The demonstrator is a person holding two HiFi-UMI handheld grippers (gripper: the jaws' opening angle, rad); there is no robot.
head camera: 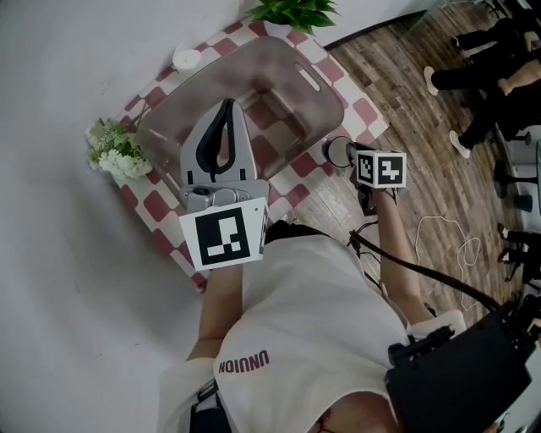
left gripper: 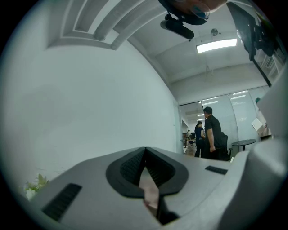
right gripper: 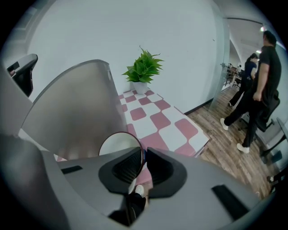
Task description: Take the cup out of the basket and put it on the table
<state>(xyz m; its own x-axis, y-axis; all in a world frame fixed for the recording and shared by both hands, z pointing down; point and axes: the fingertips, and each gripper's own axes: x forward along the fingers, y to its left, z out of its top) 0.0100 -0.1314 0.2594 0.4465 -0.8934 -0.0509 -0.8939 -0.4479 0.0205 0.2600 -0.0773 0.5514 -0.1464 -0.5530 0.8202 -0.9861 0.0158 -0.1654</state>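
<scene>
The right tool (head camera: 350,156) is clamped on the rim of the cup (head camera: 338,150). The right gripper view shows its two pads pinching the cup's (right gripper: 118,143) thin wall, the white inside facing the camera. The cup is out of the basket (head camera: 331,95), just beside its right-hand wall and near the edge of the checked tabletop (head camera: 296,175). Whether its base touches the tabletop cannot be told.

The left tool (head camera: 226,106) hangs above the basket with its jaws closed on nothing. In its own view the left tool (left gripper: 145,149) points up at a bare wall.

A potted plant (head camera: 292,10) stands at the far corner of the tabletop, and a bunch of white flowers (head camera: 117,152) lies at the basket's left side.
</scene>
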